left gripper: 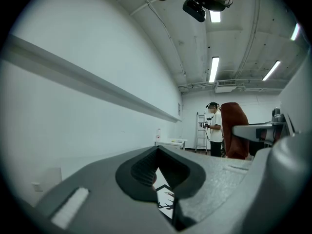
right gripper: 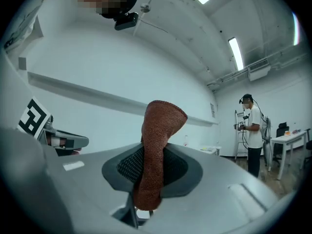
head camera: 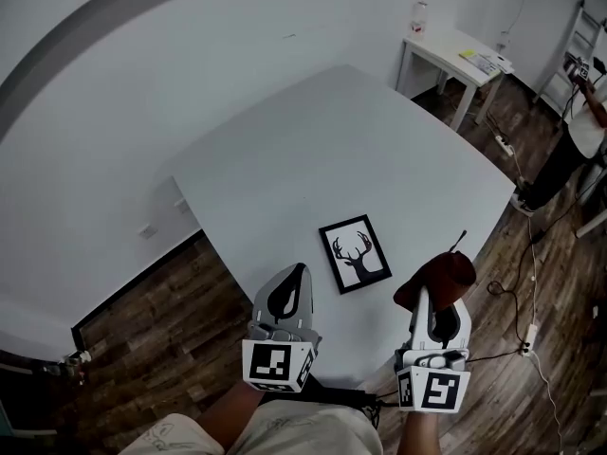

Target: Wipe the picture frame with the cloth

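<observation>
A black picture frame (head camera: 356,254) with a deer silhouette lies flat on the white table (head camera: 332,150), near its front edge. My left gripper (head camera: 299,271) hovers just left of the frame, its jaws shut with nothing in them; in the left gripper view a corner of the frame (left gripper: 166,199) shows below the closed pads. To the right of the frame, my right gripper (head camera: 434,297) is shut on a dark red cloth (head camera: 437,277). That cloth (right gripper: 158,145) stands up bunched between the pads in the right gripper view.
A smaller white table (head camera: 455,50) stands at the back right. A person (head camera: 579,131) stands beyond it beside a ladder (head camera: 569,45). Cables (head camera: 526,282) trail over the wooden floor right of the table. A white wall runs along the left.
</observation>
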